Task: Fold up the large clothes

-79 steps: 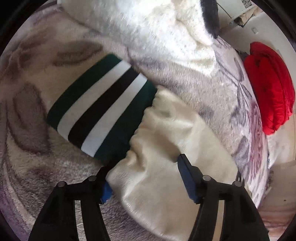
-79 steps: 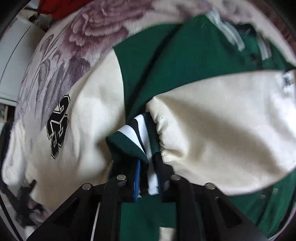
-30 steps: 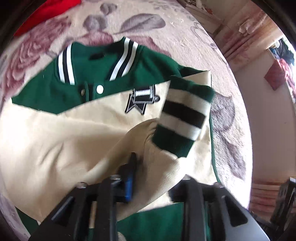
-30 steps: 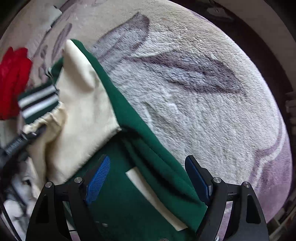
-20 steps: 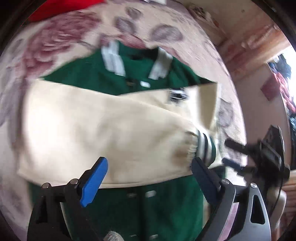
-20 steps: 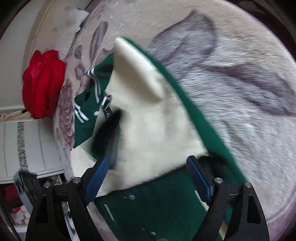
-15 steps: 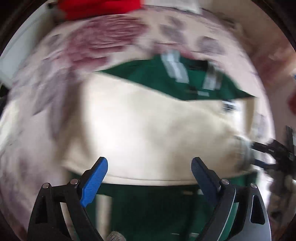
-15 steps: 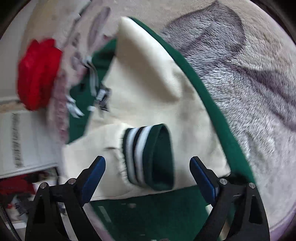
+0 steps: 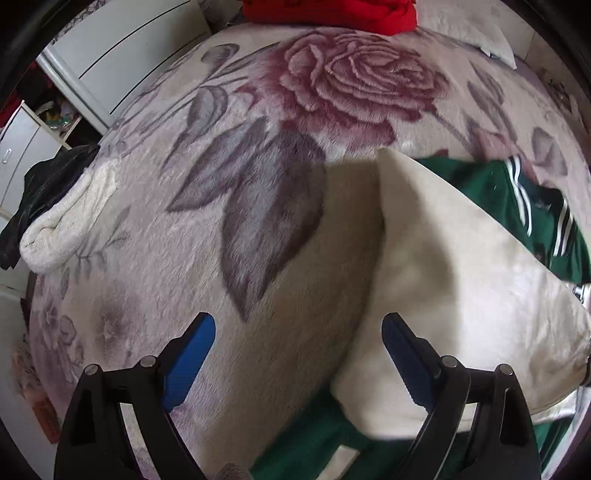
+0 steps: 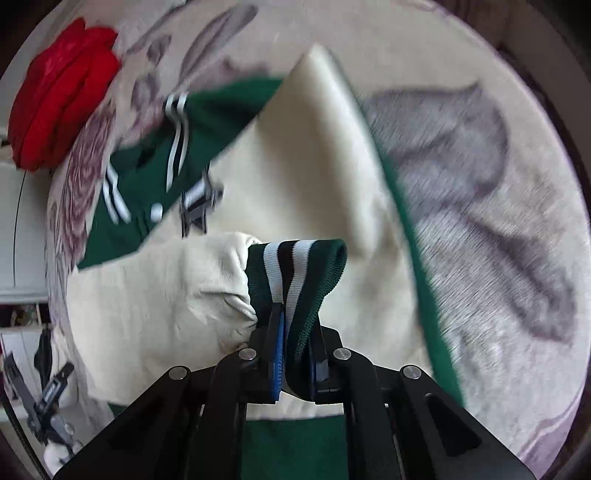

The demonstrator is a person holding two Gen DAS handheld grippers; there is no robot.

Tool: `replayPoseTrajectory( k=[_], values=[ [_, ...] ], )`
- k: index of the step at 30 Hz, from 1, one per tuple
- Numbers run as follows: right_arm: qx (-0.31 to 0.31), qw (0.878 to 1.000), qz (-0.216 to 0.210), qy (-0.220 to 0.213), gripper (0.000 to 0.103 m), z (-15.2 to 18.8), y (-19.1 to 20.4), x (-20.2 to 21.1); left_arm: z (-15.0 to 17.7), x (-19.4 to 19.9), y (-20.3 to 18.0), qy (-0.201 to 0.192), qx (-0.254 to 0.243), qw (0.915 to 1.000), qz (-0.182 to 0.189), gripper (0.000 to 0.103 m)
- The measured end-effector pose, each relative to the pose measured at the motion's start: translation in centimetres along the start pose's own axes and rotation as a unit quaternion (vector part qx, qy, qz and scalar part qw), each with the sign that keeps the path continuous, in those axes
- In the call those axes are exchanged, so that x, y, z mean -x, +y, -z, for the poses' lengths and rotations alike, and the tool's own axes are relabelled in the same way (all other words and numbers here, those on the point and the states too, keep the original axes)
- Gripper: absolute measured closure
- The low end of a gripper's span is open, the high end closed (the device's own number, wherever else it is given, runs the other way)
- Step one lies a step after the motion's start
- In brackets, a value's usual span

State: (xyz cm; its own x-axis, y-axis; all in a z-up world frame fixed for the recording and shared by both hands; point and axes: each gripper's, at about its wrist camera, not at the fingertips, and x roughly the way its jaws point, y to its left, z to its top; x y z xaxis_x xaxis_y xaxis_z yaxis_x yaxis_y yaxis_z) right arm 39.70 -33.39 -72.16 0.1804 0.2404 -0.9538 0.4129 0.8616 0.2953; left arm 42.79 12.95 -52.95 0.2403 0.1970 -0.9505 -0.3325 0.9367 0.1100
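A green varsity jacket (image 10: 155,192) with cream sleeves lies on a floral blanket (image 9: 258,229). In the right wrist view my right gripper (image 10: 295,354) is shut on the striped green cuff (image 10: 299,269) of a cream sleeve (image 10: 166,306), lifted over the jacket's front. The other cream sleeve (image 10: 321,147) lies folded across the body. In the left wrist view my left gripper (image 9: 299,350) stands open over the blanket at the jacket's left edge; its right pad (image 9: 402,350) is over the cream sleeve (image 9: 454,280), nothing between the pads. The striped collar (image 9: 524,199) shows far right.
A red folded garment (image 9: 332,13) lies at the blanket's far end, also seen as red fabric (image 10: 59,92). A white fleece item (image 9: 62,229) with dark clothing (image 9: 44,184) sits at the left edge. White cabinets (image 9: 122,48) stand beyond the bed.
My right gripper has shut on the striped cuff that lay between its open fingers. My left gripper opened, let go of the sleeve and swung left over the blanket at the jacket's edge.
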Motion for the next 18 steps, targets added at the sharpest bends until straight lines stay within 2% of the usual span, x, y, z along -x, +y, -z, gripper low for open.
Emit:
replayPoseTrajectory(
  k=[2, 6, 7, 9, 10, 11, 14, 16, 18],
  values=[
    [-0.009, 1.0, 0.015, -0.006, 0.093, -2.6, -0.2, 0.3, -1.0, -0.8, -0.8, 0.001, -0.009, 0.9999, 0.008, 0.011],
    [-0.001, 0.999, 0.033, 0.033, 0.092, -4.3, -1.6, -2.2, -1.5, -4.5, -3.2, 0.029, -0.054, 0.9981, -0.007, 0.011],
    [0.003, 0.999, 0.043, 0.032, 0.089, -4.4, 0.5, -2.9, -1.4, -5.5, -3.6, 0.038, -0.064, 0.9971, -0.016, 0.011],
    [0.014, 0.998, 0.048, 0.04, 0.084, -4.4, 0.3, -3.1, -1.2, -7.5, -3.8, 0.055, -0.079, 0.9947, -0.036, 0.01],
    [0.012, 0.998, 0.041, 0.049, 0.075, -4.6, 0.6, -3.4, -1.2, -8.0, -3.6, 0.058, -0.08, 0.994, -0.047, 0.01],
    [0.003, 0.998, 0.029, 0.059, 0.064, -4.4, 0.3, -3.2, -1.1, -8.2, -3.1, 0.063, -0.078, 0.9935, -0.054, 0.01],
    [-0.015, 0.998, -0.005, 0.062, 0.062, -2.5, -0.6, -0.9, -0.9, -7.5, -1.5, 0.072, -0.063, 0.993, -0.07, 0.01],
    [-0.012, 0.998, -0.012, 0.058, 0.06, -0.4, -2.2, 1.5, -0.1, -5.8, -0.6, 0.061, -0.057, 0.9945, -0.064, 0.01],
    [-0.016, 0.998, -0.011, 0.055, 0.053, 2.1, -3.7, 3.5, 1.2, -3.4, -0.3, 0.05, -0.059, 0.9955, -0.055, 0.01]
  ],
)
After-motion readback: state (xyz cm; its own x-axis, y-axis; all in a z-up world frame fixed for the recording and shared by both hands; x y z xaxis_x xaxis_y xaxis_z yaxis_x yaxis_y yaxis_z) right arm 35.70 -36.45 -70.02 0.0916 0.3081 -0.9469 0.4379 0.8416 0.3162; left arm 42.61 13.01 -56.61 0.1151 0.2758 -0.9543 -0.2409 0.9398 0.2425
